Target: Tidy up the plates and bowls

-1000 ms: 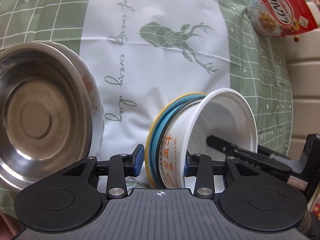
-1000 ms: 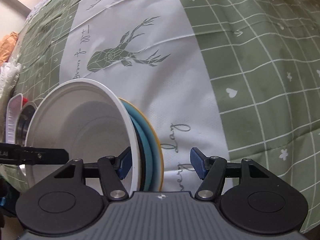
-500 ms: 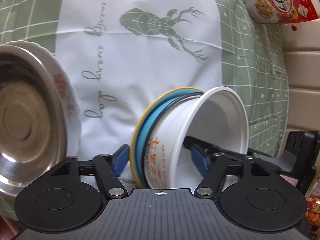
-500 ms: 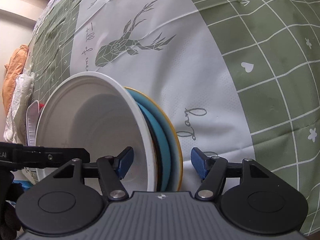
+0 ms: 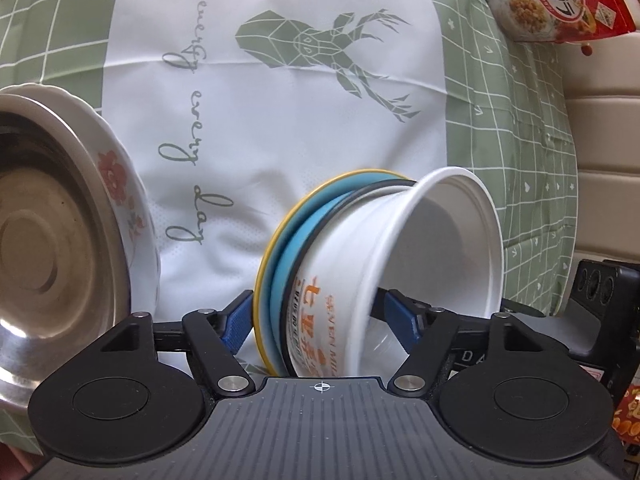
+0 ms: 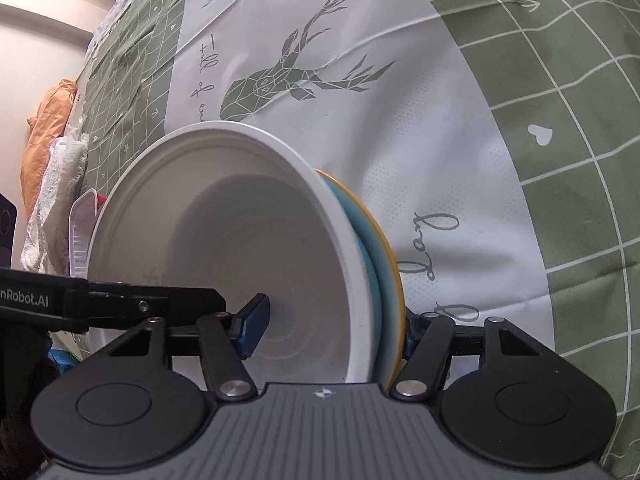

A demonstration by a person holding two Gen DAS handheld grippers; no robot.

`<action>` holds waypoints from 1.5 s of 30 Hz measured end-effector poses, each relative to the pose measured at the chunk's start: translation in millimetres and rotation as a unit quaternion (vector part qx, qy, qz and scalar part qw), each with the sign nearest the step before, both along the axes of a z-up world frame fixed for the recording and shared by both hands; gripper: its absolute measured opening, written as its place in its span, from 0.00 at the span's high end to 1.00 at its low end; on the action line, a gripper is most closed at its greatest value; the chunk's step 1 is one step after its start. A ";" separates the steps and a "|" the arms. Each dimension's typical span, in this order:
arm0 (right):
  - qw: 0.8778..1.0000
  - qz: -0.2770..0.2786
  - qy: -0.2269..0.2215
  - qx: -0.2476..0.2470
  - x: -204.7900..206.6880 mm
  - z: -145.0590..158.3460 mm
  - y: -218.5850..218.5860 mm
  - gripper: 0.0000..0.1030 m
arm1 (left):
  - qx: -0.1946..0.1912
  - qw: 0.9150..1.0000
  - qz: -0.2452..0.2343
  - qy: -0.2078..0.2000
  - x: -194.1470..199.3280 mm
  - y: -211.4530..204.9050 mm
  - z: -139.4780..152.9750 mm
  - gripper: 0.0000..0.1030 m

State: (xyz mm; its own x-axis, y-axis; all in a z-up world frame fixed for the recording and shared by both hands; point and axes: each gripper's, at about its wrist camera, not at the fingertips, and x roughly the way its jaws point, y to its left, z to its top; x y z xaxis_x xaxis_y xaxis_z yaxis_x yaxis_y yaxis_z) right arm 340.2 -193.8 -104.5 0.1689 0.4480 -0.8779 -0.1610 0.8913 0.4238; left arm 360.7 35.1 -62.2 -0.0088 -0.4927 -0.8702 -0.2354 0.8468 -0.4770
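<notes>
The bowl (image 5: pixel 400 264), stacked on plates (image 5: pixel 280 264), sits low in the centre of both views, between the wide-apart fingers of the left tongs (image 5: pixel 320 324), whose jaws have just been narrowing, and the right tongs (image 6: pixel 328 328); whether the pads press I cannot tell.

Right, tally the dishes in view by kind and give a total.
Bowls: 3 (steel bowl, floral bowl, white noodle bowl)
Plates: 2 (yellow-rimmed plate, blue plate)
Dark-rimmed piece in the stack, kind unclear: 1
Total: 6
</notes>
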 end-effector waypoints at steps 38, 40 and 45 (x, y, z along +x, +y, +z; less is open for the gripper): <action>0.996 0.079 -0.027 -0.019 -8.6 0.3 49.7 0.31 | 0.051 0.998 -0.044 -0.013 -2.7 25.3 -0.3 0.50; 0.997 0.077 -0.027 -0.018 -8.5 1.1 48.0 0.31 | 0.078 0.996 -0.041 -0.007 -2.8 27.2 -0.3 0.62; 0.997 0.054 -0.041 -0.025 -7.0 10.2 35.2 0.31 | 0.060 0.998 -0.035 -0.010 -5.1 33.0 6.6 0.69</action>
State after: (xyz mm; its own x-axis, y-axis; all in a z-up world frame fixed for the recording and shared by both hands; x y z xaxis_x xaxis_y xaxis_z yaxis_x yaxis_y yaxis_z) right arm 333.2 -158.6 -94.3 0.1942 0.4230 -0.8851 -0.2885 0.8870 0.3606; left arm 355.5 68.1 -55.6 -0.0225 -0.3839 -0.9231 -0.1651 0.9121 -0.3753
